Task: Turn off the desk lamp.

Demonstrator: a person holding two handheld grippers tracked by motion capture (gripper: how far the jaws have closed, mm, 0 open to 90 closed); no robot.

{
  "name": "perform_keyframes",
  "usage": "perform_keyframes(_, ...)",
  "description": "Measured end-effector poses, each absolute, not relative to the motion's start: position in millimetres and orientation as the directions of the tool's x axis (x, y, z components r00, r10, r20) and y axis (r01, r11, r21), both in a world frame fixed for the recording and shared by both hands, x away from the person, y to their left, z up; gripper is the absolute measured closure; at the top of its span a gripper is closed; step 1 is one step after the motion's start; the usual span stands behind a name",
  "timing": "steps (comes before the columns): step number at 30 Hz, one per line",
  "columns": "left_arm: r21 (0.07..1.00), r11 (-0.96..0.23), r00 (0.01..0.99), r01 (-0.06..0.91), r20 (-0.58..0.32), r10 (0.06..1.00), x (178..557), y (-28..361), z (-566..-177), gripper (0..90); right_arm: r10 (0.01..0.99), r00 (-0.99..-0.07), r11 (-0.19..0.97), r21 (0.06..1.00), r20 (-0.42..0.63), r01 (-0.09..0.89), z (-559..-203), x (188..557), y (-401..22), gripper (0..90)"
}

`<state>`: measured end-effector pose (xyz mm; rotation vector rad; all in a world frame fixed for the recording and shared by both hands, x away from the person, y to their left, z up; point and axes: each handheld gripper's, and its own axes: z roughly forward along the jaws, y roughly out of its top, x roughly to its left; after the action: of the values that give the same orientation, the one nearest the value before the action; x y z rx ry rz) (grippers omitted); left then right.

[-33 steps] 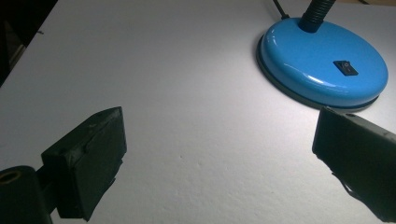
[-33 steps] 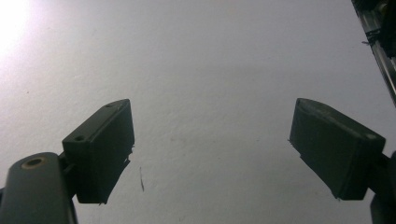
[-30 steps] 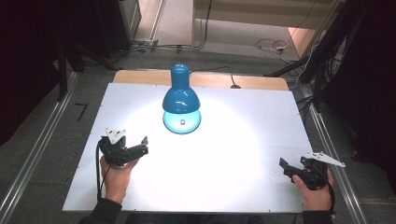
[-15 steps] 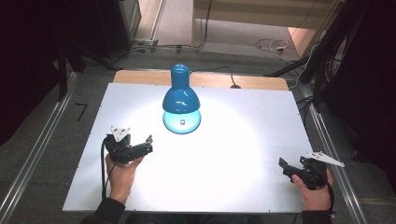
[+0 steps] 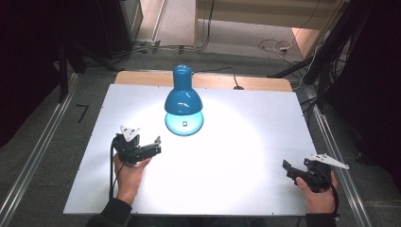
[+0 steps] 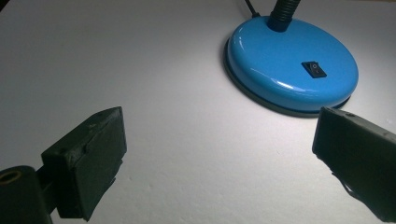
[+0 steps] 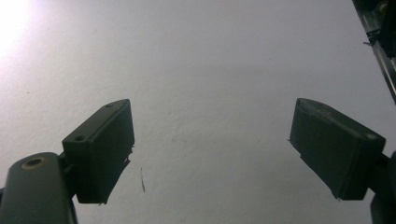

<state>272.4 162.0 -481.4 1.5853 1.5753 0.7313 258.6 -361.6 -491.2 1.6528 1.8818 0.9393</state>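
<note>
White table (image 5: 265, 123) (lit by blue lamp (image 5: 183, 101)) on grey floor (image 5: 56, 156).

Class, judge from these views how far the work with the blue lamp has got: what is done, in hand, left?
Done: the blue lamp is lit, throwing a bright pool on the table. In hand: the left claw, open, points at the lamp's base and its switch. Left: any contact; the right claw sits open, far off.

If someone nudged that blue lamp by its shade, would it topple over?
Probably not: the lamp stands on a wide, round base that looks weighted. Its glossy surface may be slippery, so it might slide. The ribbed neck would likely bend first.
</note>
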Motion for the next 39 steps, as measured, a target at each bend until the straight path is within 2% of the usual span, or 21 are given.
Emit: perform_keyframes(39, 0.838, 0.024, 0.122, 0.545, -0.107, 0.987, 295, 131, -486, 5.7, 0.98, -0.176, 0.048, 0.747, 0.093, 0.663, -491, 260, -360, 12.6)
